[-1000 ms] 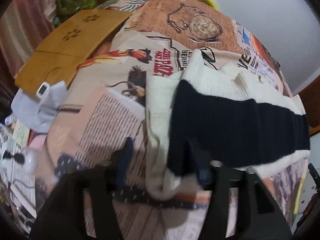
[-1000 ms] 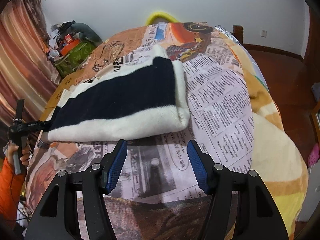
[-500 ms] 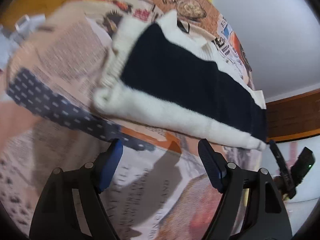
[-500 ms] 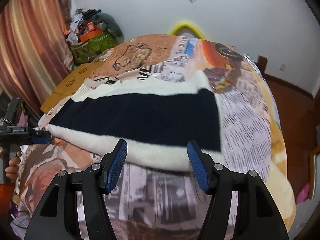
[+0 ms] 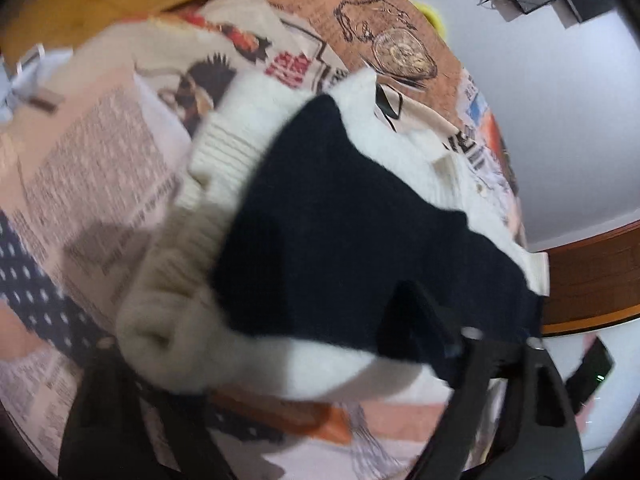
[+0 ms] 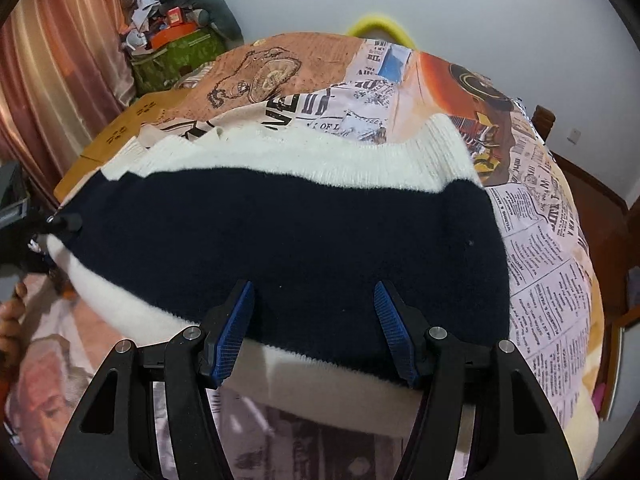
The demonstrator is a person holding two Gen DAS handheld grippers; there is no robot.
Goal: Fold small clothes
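A folded white knit sweater with a wide navy band [image 6: 288,236] lies on a bed with a newspaper-print cover [image 6: 540,264]. My right gripper [image 6: 314,324] is open, its blue pads [image 6: 236,328] spread over the sweater's near edge, touching or just above the navy band. In the left wrist view the sweater [image 5: 340,216] fills the frame, blurred. My left gripper [image 5: 280,360] is open at the sweater's end, with the white folded edge lying between its fingers. Its left finger is hidden behind the cloth. The left gripper also shows in the right wrist view [image 6: 60,222] at the sweater's far left end.
A brown cardboard sheet [image 6: 108,144] lies at the bed's far left corner. A green bag with clutter [image 6: 176,56] stands by the striped curtain [image 6: 52,80]. A wooden chair [image 6: 544,120] stands beyond the right side. A dotted navy cloth [image 5: 36,292] lies at left.
Both grippers have moved in onto the sweater. The right one now reaches over its near edge; the left one has closed in on its end. Both stay open.
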